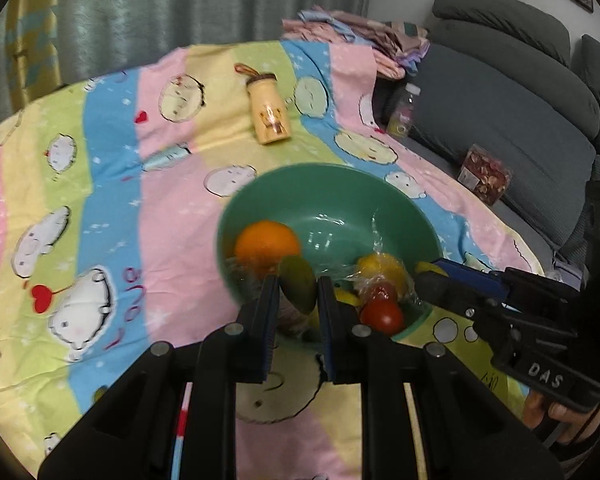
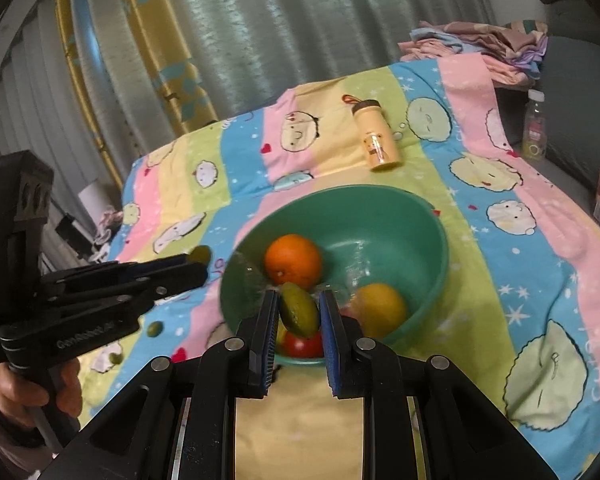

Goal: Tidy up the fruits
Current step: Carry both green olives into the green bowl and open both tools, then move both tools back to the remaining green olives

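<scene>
A green bowl (image 1: 332, 200) sits on the striped cartoon cloth and holds an orange (image 1: 267, 245), a wrapped yellow fruit (image 1: 381, 269) and a red tomato (image 1: 382, 317). My left gripper (image 1: 298, 292) is shut on a green fruit (image 1: 299, 286) at the bowl's near rim. My right gripper (image 2: 299, 312) is shut on another green fruit (image 2: 299, 311) over the bowl (image 2: 396, 216), above the tomato (image 2: 302, 345). The orange (image 2: 293, 260) and yellow fruit (image 2: 382, 309) show there too. Two small green fruits (image 2: 154, 328) lie on the cloth at the left.
A yellow bottle (image 1: 269, 110) lies on the cloth behind the bowl. A grey sofa (image 1: 500, 112) at the right carries a drink bottle (image 1: 403, 110), a snack box (image 1: 485, 174) and folded cloths (image 1: 364, 40). Curtains hang behind.
</scene>
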Motion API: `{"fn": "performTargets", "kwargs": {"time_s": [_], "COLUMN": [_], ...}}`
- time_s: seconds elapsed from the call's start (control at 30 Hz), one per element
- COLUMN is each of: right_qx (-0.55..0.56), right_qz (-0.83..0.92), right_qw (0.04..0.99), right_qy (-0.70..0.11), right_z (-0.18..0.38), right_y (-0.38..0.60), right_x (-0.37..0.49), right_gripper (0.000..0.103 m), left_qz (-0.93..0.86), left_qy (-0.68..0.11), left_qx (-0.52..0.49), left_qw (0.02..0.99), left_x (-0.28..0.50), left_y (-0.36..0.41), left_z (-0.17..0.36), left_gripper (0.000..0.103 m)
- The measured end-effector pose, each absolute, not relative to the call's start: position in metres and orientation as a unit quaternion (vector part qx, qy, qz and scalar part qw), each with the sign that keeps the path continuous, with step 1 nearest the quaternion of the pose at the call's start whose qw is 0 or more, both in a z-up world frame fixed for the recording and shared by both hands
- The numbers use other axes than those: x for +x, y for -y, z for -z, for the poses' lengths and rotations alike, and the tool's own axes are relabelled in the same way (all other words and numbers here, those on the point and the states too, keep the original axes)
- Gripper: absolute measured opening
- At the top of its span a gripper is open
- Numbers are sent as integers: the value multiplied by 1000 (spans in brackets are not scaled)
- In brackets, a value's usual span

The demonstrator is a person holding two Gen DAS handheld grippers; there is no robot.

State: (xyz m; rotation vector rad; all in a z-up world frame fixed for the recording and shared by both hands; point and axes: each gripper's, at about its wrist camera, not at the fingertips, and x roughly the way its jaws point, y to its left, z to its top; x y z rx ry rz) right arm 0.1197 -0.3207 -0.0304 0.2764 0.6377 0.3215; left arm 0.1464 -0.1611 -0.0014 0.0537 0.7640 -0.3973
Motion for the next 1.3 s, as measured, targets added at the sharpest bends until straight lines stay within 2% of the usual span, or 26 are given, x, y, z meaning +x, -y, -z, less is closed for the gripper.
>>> {"fn": "performTargets", "kwargs": {"time_s": [0.47, 0.53, 0.6, 0.63, 0.67, 0.73, 0.97, 1.3], "right_qx": [121, 127, 138, 145, 151, 165, 192, 196], "right_qz": [-138, -138, -137, -134, -130, -119, -99, -99], "right_qw": [922, 921, 923, 923, 923, 925, 927, 925], "right_qy": [-342, -341, -333, -330, -328, -322, -306, -309], "right_z": [48, 48, 46, 45, 44, 42, 35, 30], "right_y": [320, 322, 327, 330, 333, 342, 361, 353], "right_x": [146, 145, 141, 139, 138, 133, 109, 82], "right_gripper": [22, 22, 23, 27, 32, 37, 47, 49], "left_qz": [190, 188, 183, 180, 179, 172, 123, 15], "left_qy": [-400, -399, -392, -387, -384, -376, -351, -347], "left_qx": [49, 45, 36, 31, 26, 19, -27, -116], "left_qw": [895, 896, 901, 904, 906, 910, 928, 931], "left_x": [178, 178, 176, 175, 174, 170, 146, 82], "left_y": [179, 176, 169, 164, 160, 148, 76, -46], "left_z": [24, 23, 17, 14, 11, 3, -25, -21], "left_gripper": [19, 25, 51, 56, 59, 60, 83, 84]}}
